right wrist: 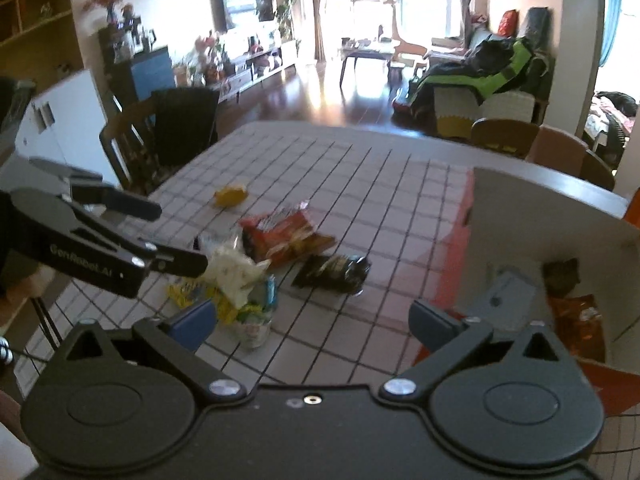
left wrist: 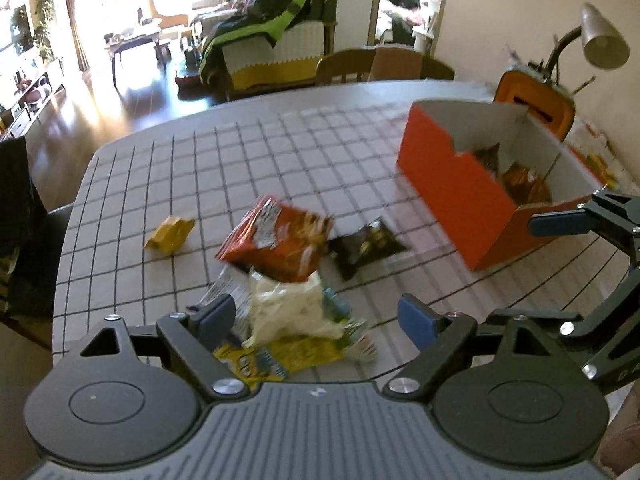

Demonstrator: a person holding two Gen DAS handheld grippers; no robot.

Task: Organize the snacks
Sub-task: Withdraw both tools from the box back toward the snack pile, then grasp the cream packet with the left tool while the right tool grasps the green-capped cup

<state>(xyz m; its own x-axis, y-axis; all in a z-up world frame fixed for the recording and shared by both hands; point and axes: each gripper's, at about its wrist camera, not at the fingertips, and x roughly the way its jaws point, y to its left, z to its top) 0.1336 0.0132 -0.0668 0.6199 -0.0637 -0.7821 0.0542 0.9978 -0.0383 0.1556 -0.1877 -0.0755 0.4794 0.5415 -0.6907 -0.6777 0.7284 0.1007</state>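
The left claw (left wrist: 316, 320) gapes wide over a white packet (left wrist: 292, 308), gripping nothing. The right claw (right wrist: 316, 320) is spread wide and empty above the worktop (right wrist: 360, 184), beside the orange box (right wrist: 520, 208).

A lived-in home is shown: a dining table (right wrist: 360, 184) covered by a checked cloth is ringed by wooden chairs (right wrist: 504, 136), and beyond it a living room is seen, furnished with a sofa (left wrist: 276, 56), a television (right wrist: 240, 4), a coffee table (right wrist: 368, 52) and houseplants (right wrist: 288, 0).
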